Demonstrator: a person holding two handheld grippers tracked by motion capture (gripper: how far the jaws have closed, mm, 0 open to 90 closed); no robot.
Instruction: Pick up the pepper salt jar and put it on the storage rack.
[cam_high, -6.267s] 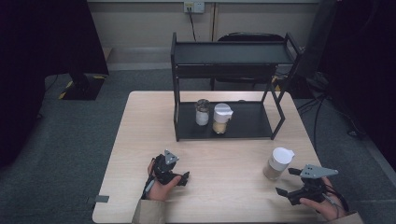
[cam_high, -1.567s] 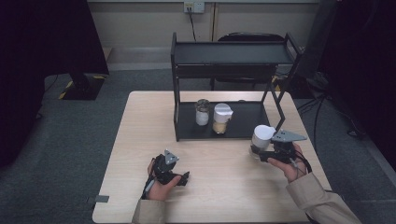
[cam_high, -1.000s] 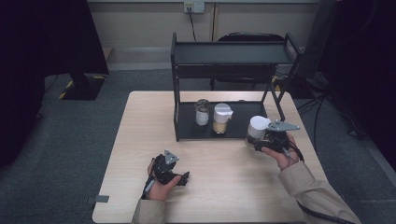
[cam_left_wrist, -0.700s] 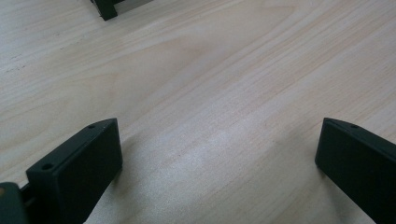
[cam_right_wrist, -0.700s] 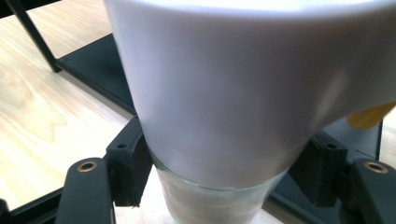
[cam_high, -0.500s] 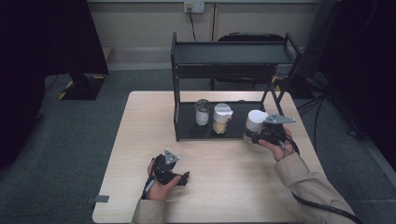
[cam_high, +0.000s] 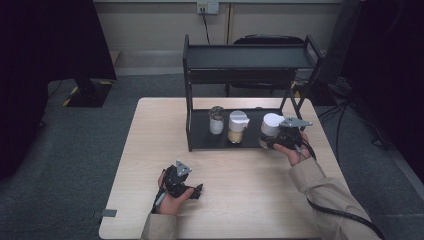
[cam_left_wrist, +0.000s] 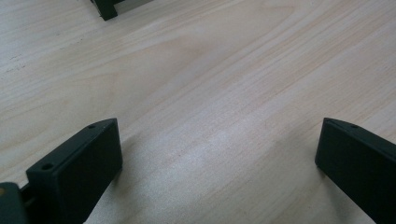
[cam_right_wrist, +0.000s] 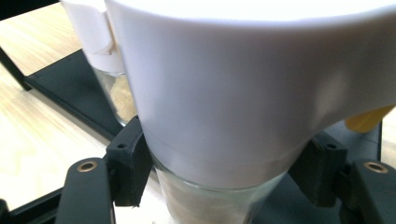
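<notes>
My right gripper (cam_high: 274, 139) is shut on a glass jar with a white lid (cam_high: 270, 127) and holds it at the right end of the black shelf's lower tray (cam_high: 200, 141). Up close, the jar (cam_right_wrist: 243, 93) stands between the jaws, which press its glass just below the lid. Two more jars stand on that tray: a small one (cam_high: 216, 120) and a white-lidded one (cam_high: 237, 127) with tan contents, also behind the held jar (cam_right_wrist: 100, 51). My left gripper (cam_high: 192, 191) rests on the table (cam_high: 150, 150) near the front edge. Its jaws (cam_left_wrist: 212, 158) are wide open over bare wood.
The black two-tier shelf (cam_high: 250, 52) stands at the table's far middle, its top tier bare. One black shelf foot (cam_left_wrist: 106, 8) shows ahead of the left gripper. A chair and cables lie behind the table. A cable (cam_high: 340, 212) trails from the right gripper.
The right gripper has carried the white-lidded jar from the table's right front up and left to the shelf's lower tray. The left gripper has stayed still.
</notes>
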